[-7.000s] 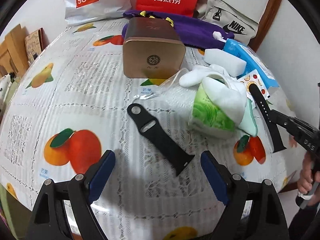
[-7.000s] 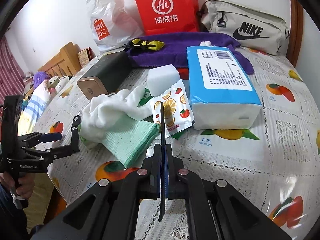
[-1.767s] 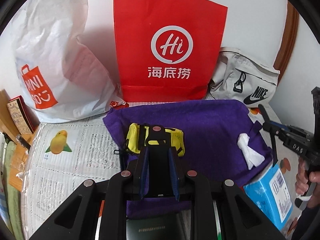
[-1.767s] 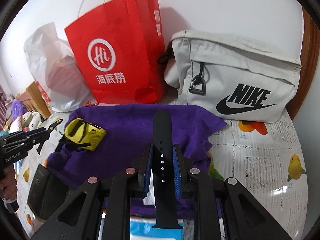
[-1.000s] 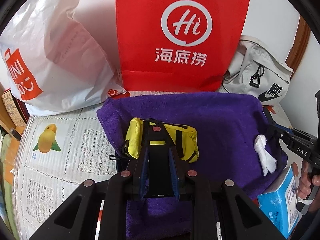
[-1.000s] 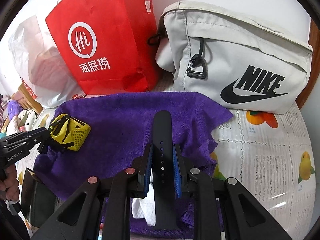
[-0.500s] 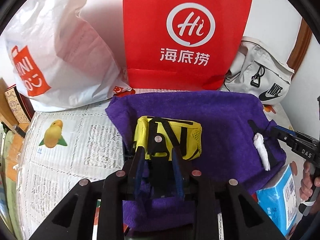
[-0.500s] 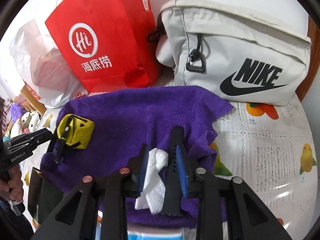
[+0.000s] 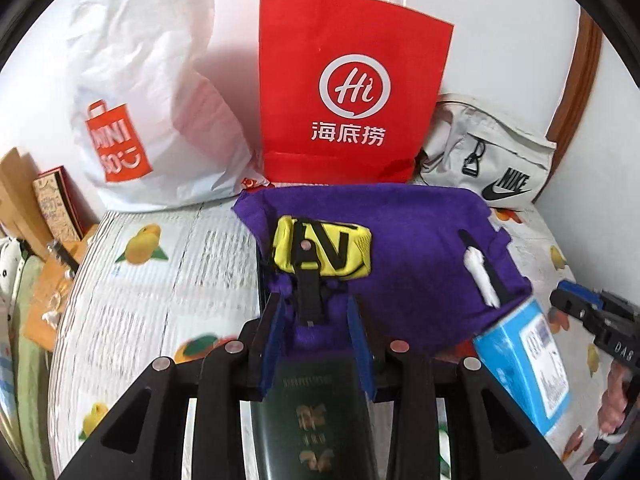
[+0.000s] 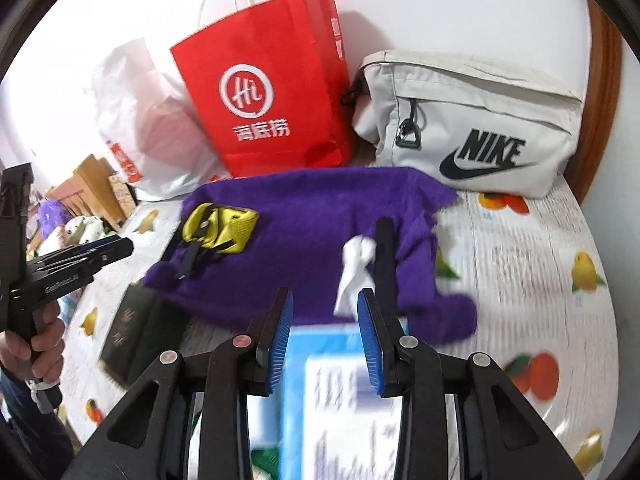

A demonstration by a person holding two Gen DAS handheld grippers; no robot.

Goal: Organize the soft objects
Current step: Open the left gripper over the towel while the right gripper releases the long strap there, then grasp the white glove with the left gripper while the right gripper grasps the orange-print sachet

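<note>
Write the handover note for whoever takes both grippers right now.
Left gripper: jaws have just been opening, nothing between the pads; its black watch strap lies on the purple towel, overlapping the yellow pouch.
Right gripper: jaws have just been opening, empty; its watch strap half lies on the towel beside the white tissue.
Done: both strap halves released on the towel.
Left: the blue tissue pack and the dark booklet sit at the towel's near edge; other soft items are out of view.
</note>
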